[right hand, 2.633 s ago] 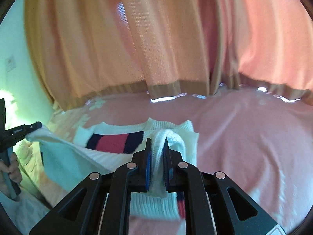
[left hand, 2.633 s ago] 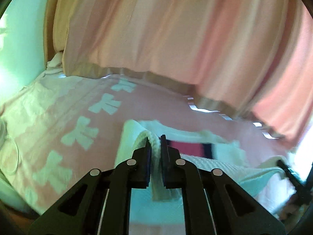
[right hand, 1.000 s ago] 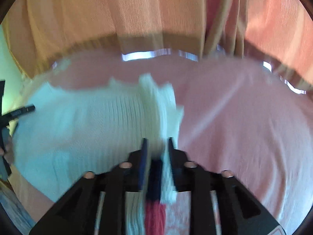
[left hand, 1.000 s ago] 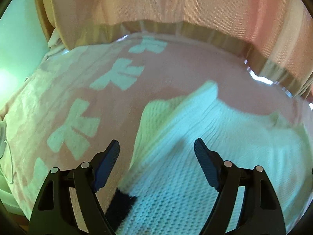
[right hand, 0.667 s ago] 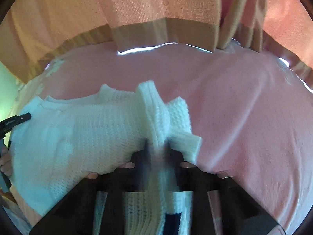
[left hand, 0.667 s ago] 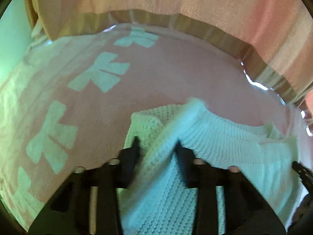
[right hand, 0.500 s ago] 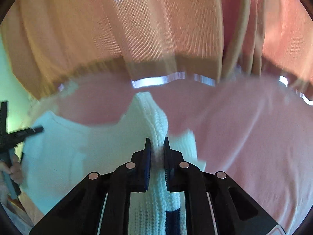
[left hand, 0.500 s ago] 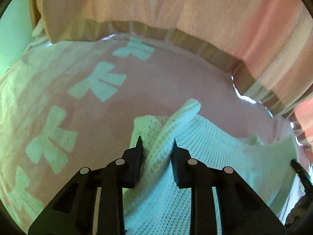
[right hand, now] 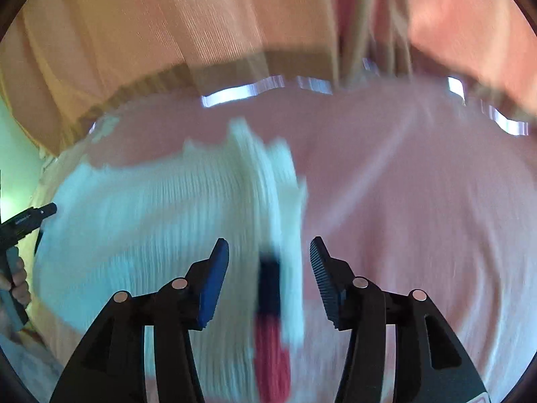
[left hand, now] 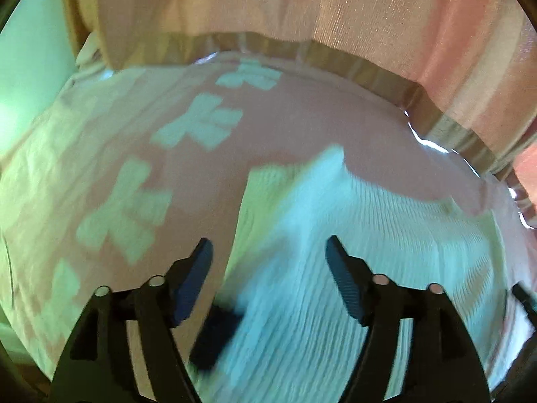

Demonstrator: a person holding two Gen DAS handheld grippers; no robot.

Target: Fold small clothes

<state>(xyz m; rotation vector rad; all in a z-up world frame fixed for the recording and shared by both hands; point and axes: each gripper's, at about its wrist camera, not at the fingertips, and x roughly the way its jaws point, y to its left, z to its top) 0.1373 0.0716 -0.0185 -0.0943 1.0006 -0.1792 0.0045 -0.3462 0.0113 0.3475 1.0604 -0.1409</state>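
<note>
A white knit sweater (left hand: 369, 245) with a navy and red stripe lies on the pink bedspread (left hand: 302, 127). My left gripper (left hand: 268, 262) hovers over its left edge, jaws opening, pads apart and clear of the knit; a navy stripe end (left hand: 214, 339) shows below. In the right wrist view the sweater (right hand: 151, 221) spreads to the left, with a raised fold (right hand: 265, 181) running down between the jaws of my right gripper (right hand: 268, 262). Those jaws are opening too, pads off the fabric. The navy and red stripe (right hand: 270, 329) lies beneath. Both views are motion-blurred.
Peach curtains (left hand: 302, 10) hang along the far side of the bed, their hem (right hand: 235, 74) just above the bedspread. Pale bow shapes (left hand: 124, 208) pattern the cover at left. A hand holding the left gripper's handle (right hand: 15, 268) shows at the right wrist view's left edge.
Half a second ago both grippers pinched raised folds of the sweater. Both have now let go and spread their jaws, and the folds have dropped back onto the bed.
</note>
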